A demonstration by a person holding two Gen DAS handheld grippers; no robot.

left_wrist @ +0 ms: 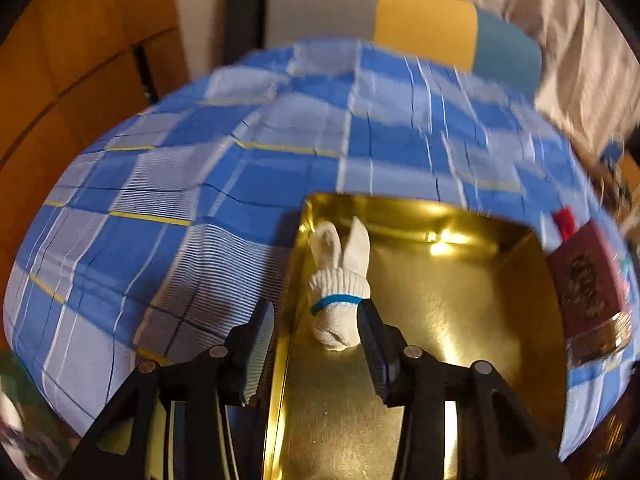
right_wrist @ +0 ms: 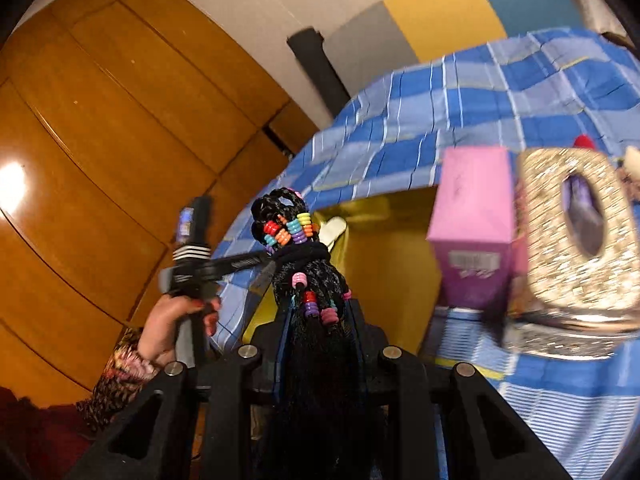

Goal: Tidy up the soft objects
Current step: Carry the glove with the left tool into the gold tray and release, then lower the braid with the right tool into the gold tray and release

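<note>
A white knitted glove (left_wrist: 340, 280) with a blue band, rolled into a bundle, lies inside a gold metal tray (left_wrist: 460, 300) near its left wall. My left gripper (left_wrist: 316, 312) stands open around the glove's near end. The glove rests against the right finger, with a clear gap to the left finger (left_wrist: 260, 340), which hangs outside the tray wall. My right gripper (right_wrist: 318, 308) is shut on a black braided hairpiece (right_wrist: 304, 276) strung with coloured beads, held in the air short of the tray (right_wrist: 384, 272). The right wrist view also shows the glove (right_wrist: 334, 230) and a hand holding the left gripper (right_wrist: 192, 256).
A blue checked cloth (left_wrist: 200, 168) covers the surface under the tray. A pink box (right_wrist: 472, 216) and a glittery gold box (right_wrist: 576, 240) stand right of the tray. A dark red booklet (left_wrist: 588, 280) lies by its right edge. Wooden wardrobe doors (right_wrist: 120, 120) rise to the left.
</note>
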